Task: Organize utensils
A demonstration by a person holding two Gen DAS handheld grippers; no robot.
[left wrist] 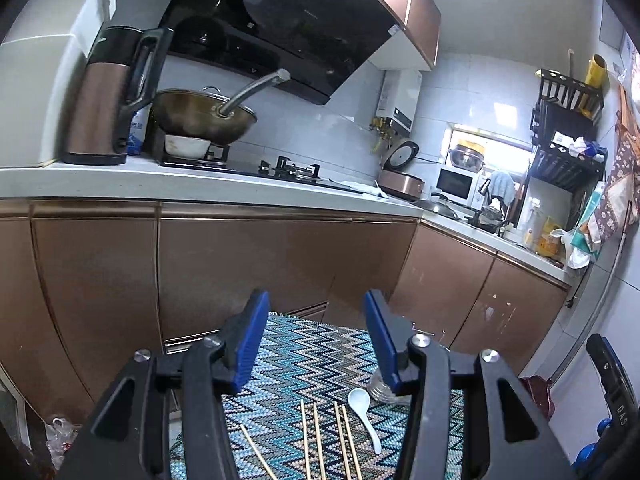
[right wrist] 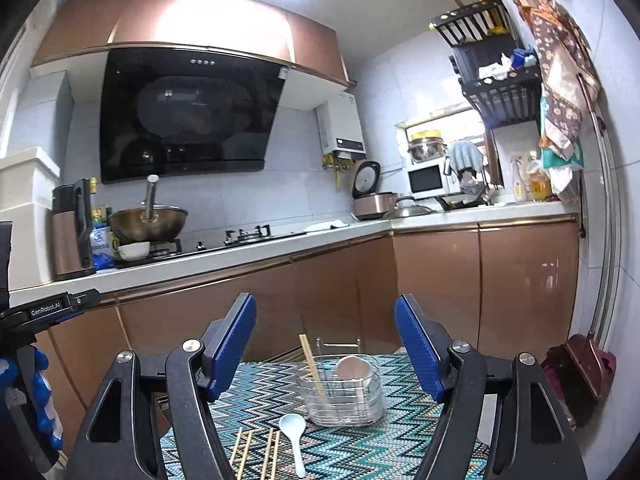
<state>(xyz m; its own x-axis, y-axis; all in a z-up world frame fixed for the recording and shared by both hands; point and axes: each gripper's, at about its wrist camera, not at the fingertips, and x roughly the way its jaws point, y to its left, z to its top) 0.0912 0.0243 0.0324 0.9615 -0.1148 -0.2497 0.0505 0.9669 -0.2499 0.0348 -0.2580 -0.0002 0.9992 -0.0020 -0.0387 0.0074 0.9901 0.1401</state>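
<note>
I have both grippers raised above the zigzag-patterned mat (right wrist: 380,440), looking toward the kitchen cabinets (right wrist: 436,280).

Left gripper (left wrist: 316,320): jaws spread wide, nothing between the blue pads (left wrist: 252,344). Right gripper (right wrist: 326,320): likewise wide apart, empty, blue pads (right wrist: 420,352) clear of everything.

Utensils, right wrist view: a clear holder with a wire frame (right wrist: 342,396) stands on the mat near centre frame, between my two fingers. Inside it one pair of wooden chopsticks (right wrist: 311,364) leans toward 11 o'clock, and a white spoon (right wrist: 354,368) stands bowl-up at the holder's right side. On the mat at 7 o'clock from the holder lies a loose white spoon (right wrist: 294,438), bowl toward the holder, handle pointing to 6 o'clock. Just to its left, at 9 o'clock, loose chopsticks (right wrist: 256,454) lie roughly parallel, running off the lower frame edge.

Left wrist view: the same loose white spoon (left wrist: 364,416) sits at 5 o'clock from frame centre, with the chopsticks (left wrist: 324,440) to its left; one further stick lies apart and angled at 8 o'clock. The holder (left wrist: 380,388) is mostly hidden behind my right finger.

Background: wok (right wrist: 148,222) on the stove, kettle (right wrist: 72,232) at 9 o'clock, range hood (right wrist: 188,116) above.
</note>
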